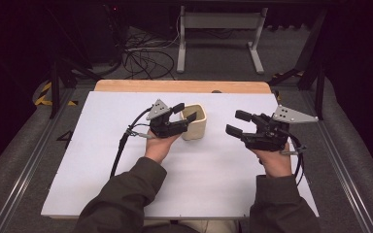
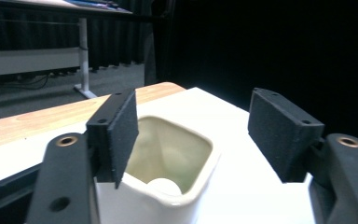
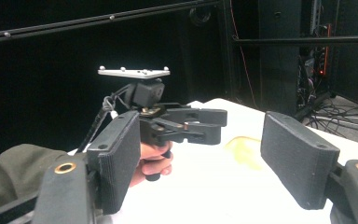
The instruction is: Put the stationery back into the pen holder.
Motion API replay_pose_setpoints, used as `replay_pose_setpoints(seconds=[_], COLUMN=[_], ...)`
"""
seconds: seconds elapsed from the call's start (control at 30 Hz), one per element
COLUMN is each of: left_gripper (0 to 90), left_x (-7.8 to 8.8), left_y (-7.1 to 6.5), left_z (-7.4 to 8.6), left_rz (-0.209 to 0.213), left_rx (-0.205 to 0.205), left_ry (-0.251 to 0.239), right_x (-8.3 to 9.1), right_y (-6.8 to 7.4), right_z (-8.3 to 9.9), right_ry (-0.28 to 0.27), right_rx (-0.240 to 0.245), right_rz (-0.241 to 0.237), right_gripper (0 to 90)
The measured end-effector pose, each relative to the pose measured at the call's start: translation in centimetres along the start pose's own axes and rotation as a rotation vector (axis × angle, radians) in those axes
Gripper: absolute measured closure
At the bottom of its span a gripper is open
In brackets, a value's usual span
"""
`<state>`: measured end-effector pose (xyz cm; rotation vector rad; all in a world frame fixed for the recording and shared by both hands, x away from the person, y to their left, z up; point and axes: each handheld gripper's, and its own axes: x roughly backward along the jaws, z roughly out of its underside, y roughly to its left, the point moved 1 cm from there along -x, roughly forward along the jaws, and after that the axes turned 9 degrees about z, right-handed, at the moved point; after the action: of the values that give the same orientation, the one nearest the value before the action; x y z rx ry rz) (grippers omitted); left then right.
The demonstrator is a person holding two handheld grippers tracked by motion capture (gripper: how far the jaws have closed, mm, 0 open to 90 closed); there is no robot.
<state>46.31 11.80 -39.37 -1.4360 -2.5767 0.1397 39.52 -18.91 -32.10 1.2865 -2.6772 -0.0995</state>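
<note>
A cream square cup point(image 1: 195, 124) stands upright on the white mat point(image 1: 126, 170) near the table's middle. My left gripper point(image 1: 185, 113) is at the cup's left side, open, one jaw reaching over the rim and the other beside the near wall. In the left gripper view the cup point(image 2: 172, 154) sits low between the spread pads point(image 2: 121, 133), which do not press on it. A small white rounded thing point(image 2: 165, 186) lies in the cup's bottom. To the right of the cup my right gripper point(image 1: 235, 122) is open and holds nothing. It faces the left gripper point(image 3: 220, 126).
A wooden strip point(image 1: 182, 86) edges the table's far side. On the floor beyond it are a white frame point(image 1: 218, 29) and loose cables point(image 1: 145, 58). Grey carpeted ledges with metal rails point(image 1: 24, 170) flank the mat.
</note>
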Motion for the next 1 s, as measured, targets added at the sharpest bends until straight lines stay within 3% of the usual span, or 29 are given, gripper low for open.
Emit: replay_pose_setpoints(seconds=[0.47, 0.8, 1.0], left_gripper=[23.0, 19.8, 19.1], left_x=[2.9, 4.5, 5.1], left_y=[-1.7, -2.6, -2.8], left_z=[-1.2, -1.7, -1.6], left_rz=[0.012, 0.014, 0.025], left_rx=[-0.018, -0.053, -0.042], left_ry=[-0.005, 0.003, 0.011], right_x=[-0.2, -0.1, -0.1], right_y=[0.2, 0.1, 0.1], right_z=[0.2, 0.4, 0.5], right_ry=[0.012, 0.015, 0.017], right_rx=[0.003, 0.002, -0.004], right_rz=[0.002, 0.009, 0.014], right_gripper=[29.5, 29.7, 29.7])
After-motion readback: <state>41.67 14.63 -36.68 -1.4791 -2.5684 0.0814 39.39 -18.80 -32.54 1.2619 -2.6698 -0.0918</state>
